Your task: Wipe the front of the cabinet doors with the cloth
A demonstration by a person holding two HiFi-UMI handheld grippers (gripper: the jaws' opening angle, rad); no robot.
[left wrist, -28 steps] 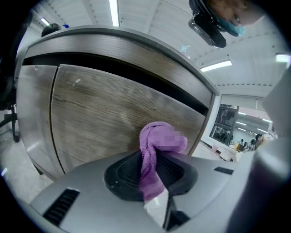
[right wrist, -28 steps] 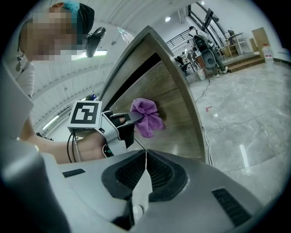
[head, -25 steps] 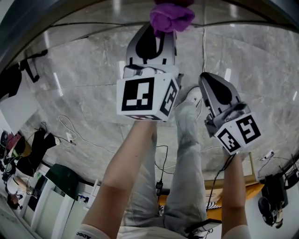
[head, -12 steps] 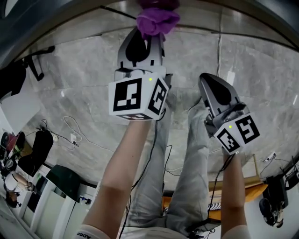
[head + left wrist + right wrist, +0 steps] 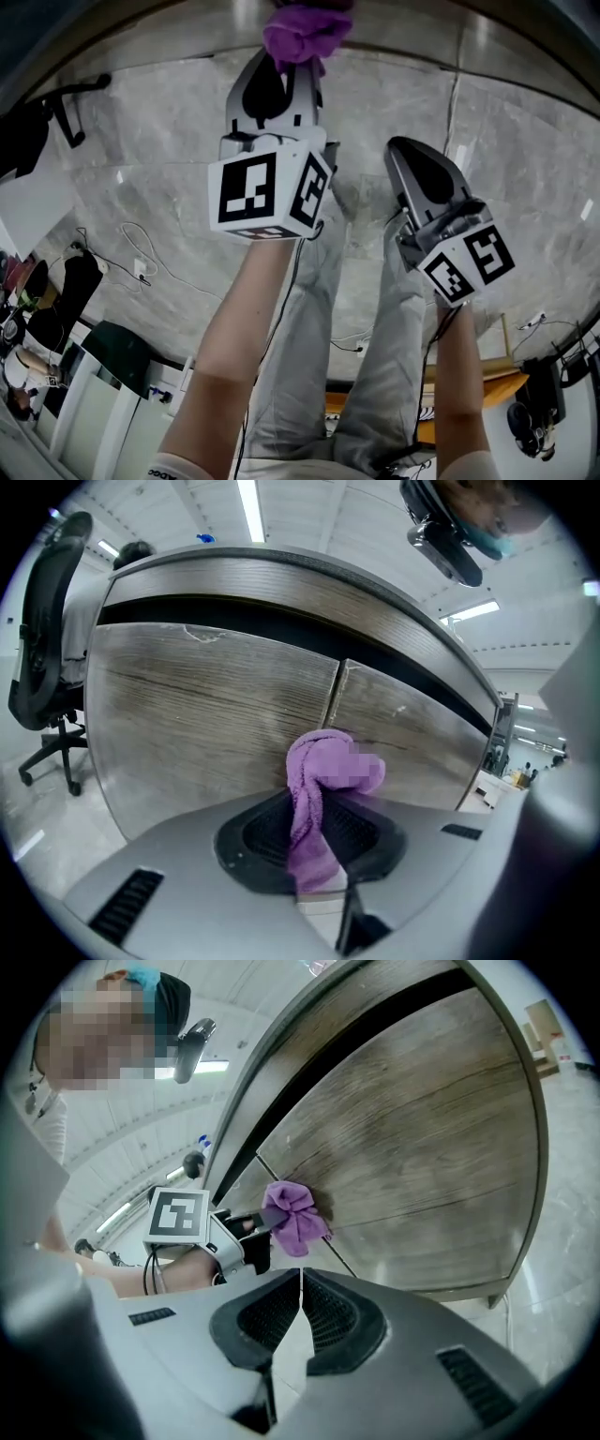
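A bunched purple cloth (image 5: 323, 780) sticks out of my left gripper (image 5: 314, 832), which is shut on it. The cloth sits against the grey wood-grain cabinet doors (image 5: 206, 724), right at the vertical seam (image 5: 335, 691) between them. In the head view the cloth (image 5: 300, 33) is at the top edge, ahead of the left gripper (image 5: 277, 80). My right gripper (image 5: 300, 1283) is shut with nothing in it and hangs to the right, apart from the doors (image 5: 422, 1147). From there the cloth (image 5: 292, 1215) and left gripper (image 5: 246, 1237) show against the door front.
A black office chair (image 5: 47, 667) stands left of the cabinet. Cables (image 5: 141, 262) trail over the marble floor (image 5: 525, 187) below. The person's legs (image 5: 375, 309) are under the grippers. Bags and a dark box (image 5: 117, 352) lie at the lower left.
The left gripper and the cloth have slid leftwards across the cabinet front. The right gripper has drifted slightly left with it and stays shut.
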